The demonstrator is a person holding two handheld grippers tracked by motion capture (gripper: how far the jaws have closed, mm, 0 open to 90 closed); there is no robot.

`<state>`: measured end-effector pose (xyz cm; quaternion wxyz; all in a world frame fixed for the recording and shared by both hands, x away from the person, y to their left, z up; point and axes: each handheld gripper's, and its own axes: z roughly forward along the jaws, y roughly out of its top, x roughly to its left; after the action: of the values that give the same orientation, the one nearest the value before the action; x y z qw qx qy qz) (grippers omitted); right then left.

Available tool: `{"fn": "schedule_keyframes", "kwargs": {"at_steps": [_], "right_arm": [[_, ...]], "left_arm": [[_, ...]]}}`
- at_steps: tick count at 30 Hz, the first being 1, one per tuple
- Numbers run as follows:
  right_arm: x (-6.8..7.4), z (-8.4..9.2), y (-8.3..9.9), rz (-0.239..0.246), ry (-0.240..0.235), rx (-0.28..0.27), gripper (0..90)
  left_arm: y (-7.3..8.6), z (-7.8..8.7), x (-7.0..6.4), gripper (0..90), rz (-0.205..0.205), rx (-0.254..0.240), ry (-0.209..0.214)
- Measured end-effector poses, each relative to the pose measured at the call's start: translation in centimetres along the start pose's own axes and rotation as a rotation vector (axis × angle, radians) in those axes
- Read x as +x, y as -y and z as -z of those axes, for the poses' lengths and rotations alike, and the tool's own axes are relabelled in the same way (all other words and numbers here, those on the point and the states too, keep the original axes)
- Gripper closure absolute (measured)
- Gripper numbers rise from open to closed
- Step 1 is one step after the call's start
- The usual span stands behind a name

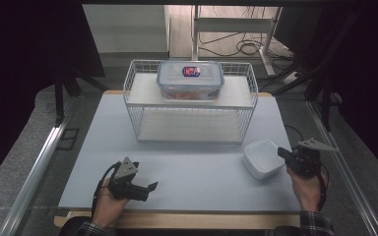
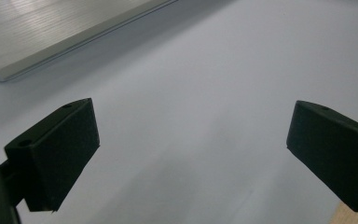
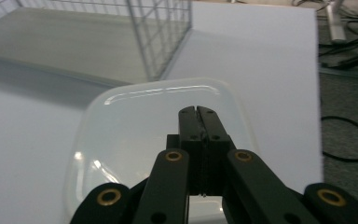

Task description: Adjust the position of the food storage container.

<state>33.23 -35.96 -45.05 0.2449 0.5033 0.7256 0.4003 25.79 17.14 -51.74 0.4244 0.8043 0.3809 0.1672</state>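
Partly cut off at the bottom of the right gripper view, the white container [image 3: 158,135] runs under the right gripper [image 3: 198,111], so its near rim is hidden and I cannot tell whether the pressed-together jaws pinch that rim or merely sit over it. From the high view the white container [image 1: 262,158] sits on the bench [image 1: 197,172] at its right side, just in front of the wire rack [image 1: 191,101], with the right gripper [image 1: 281,153] touching its right edge. One lidded clear box [image 1: 190,79] stands on the rack's upper shelf; its contents are blurred. The left gripper [image 1: 152,187] rests near the bench's front, jaws spread wide over bare surface. Two grippers, one rack, two containers.
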Motion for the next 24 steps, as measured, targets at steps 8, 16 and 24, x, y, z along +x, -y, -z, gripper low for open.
{"fn": "schedule_keyframes", "kwargs": {"at_steps": [8,16,24], "right_arm": [[-3.2,-0.4,0.9,-0.043,0.070,0.030,89.3],[-3.7,-1.6,1.4,-0.043,0.055,0.077,89.3],[-2.4,-2.2,1.3,-0.018,0.003,0.113,89.3]], "left_arm": [[0.0,-0.1,0.1,2.1,0.008,0.001,-0.004],[0.0,-0.2,0.0,2.0,0.007,0.006,-0.003],[0.0,-0.2,0.0,2.0,0.006,0.008,-0.004]]}}
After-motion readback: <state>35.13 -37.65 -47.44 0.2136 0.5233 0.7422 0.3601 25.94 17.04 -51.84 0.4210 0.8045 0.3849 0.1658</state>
